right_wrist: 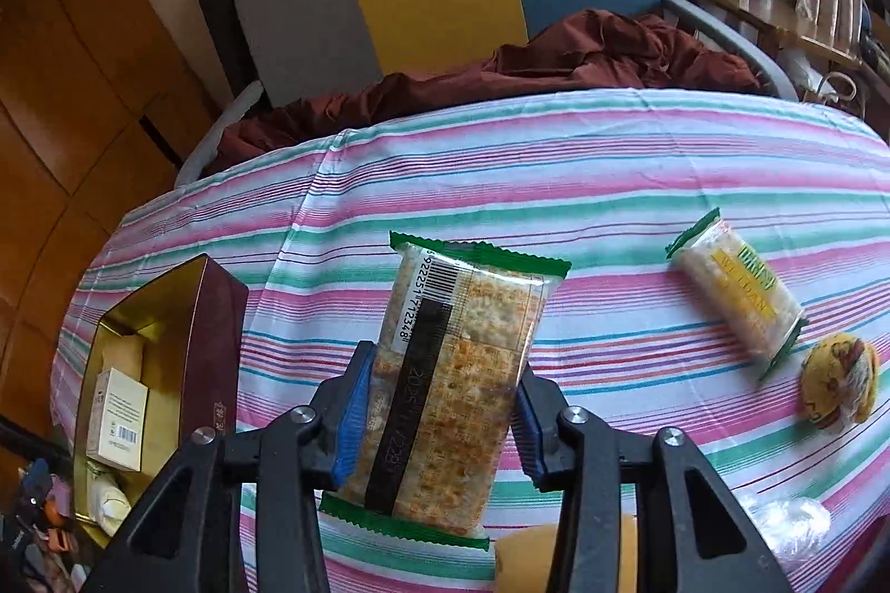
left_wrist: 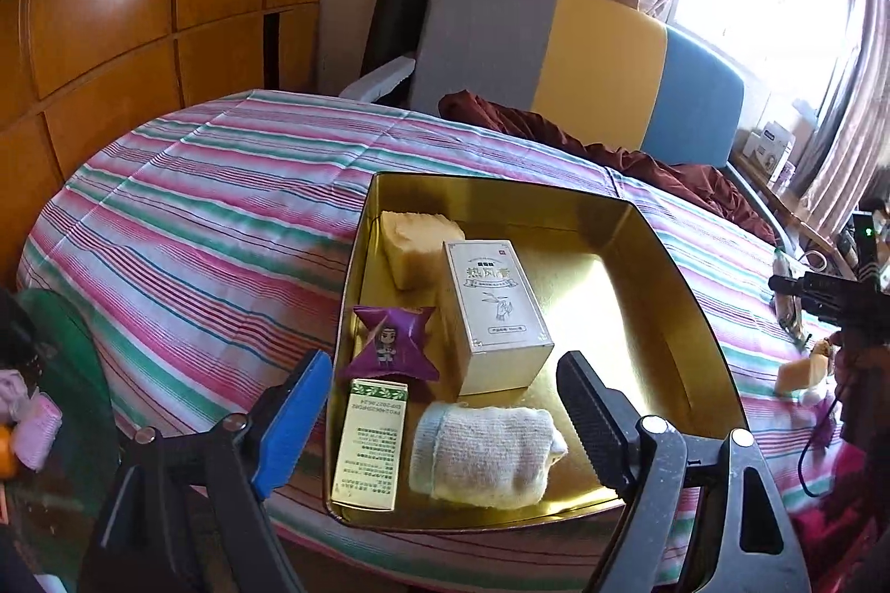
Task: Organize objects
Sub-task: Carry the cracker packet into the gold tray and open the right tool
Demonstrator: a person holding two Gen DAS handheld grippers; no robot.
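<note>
A gold-lined tin box (left_wrist: pixel 656 259) sits on the striped table. It holds a bread piece (left_wrist: pixel 414 245), a white carton (left_wrist: pixel 495 309), a purple star packet (left_wrist: pixel 392 342), a green-gold carton (left_wrist: pixel 370 448) and a rolled white cloth (left_wrist: pixel 484 448). My left gripper (left_wrist: pixel 439 420) is open and empty, hovering over the box's near edge. My right gripper (right_wrist: pixel 439 420) is shut on a green-edged cracker packet (right_wrist: pixel 450 370), held above the table. The box also shows in the right wrist view (right_wrist: pixel 217 315), to the left of the packet.
A second cracker packet (right_wrist: pixel 740 298), a round yellow wrapped cake (right_wrist: pixel 840 381), a clear wrapped item (right_wrist: pixel 790 520) and a yellow object (right_wrist: pixel 523 554) lie on the tablecloth. A chair (left_wrist: pixel 601 59) with brown cloth (right_wrist: pixel 556 64) stands behind. Wooden cupboards are on the left.
</note>
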